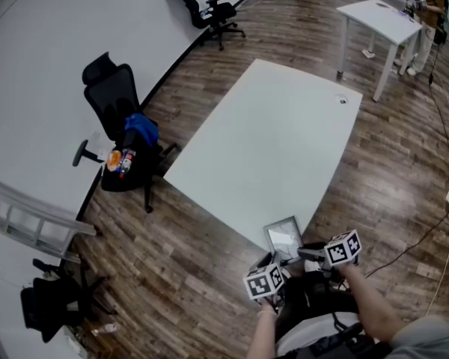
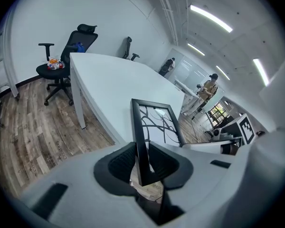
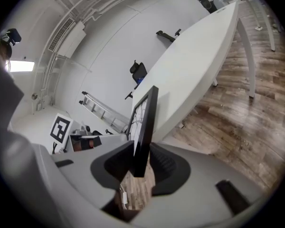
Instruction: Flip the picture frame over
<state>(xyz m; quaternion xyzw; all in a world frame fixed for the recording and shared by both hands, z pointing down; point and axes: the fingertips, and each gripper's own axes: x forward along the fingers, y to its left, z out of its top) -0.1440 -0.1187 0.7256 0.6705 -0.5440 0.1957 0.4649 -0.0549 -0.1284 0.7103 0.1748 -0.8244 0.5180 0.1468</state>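
**Both claws on the picture frame, at the near edge of the desk.** The left claw (image 1: 274, 262) and the right claw (image 1: 304, 253) meet the black picture frame (image 1: 283, 237) from opposite sides, so the frame lies between the two. The white desk (image 1: 269, 140) stretches away beyond both claws.

In the left gripper view, the left claw (image 2: 142, 161) is partly closed. Its two dark pads press on a thin side rail of the picture frame (image 2: 156, 122), which rises ahead of the claw. The face towards this claw shows black branching lines on a pale ground.

In the right gripper view, the right claw (image 3: 141, 163) is likewise narrowed onto the opposite rail. The picture frame (image 3: 145, 122) is seen edge-on and tilts up out of the pads.

Whether the frame's far edge touches the desk (image 3: 194, 56) cannot be told.
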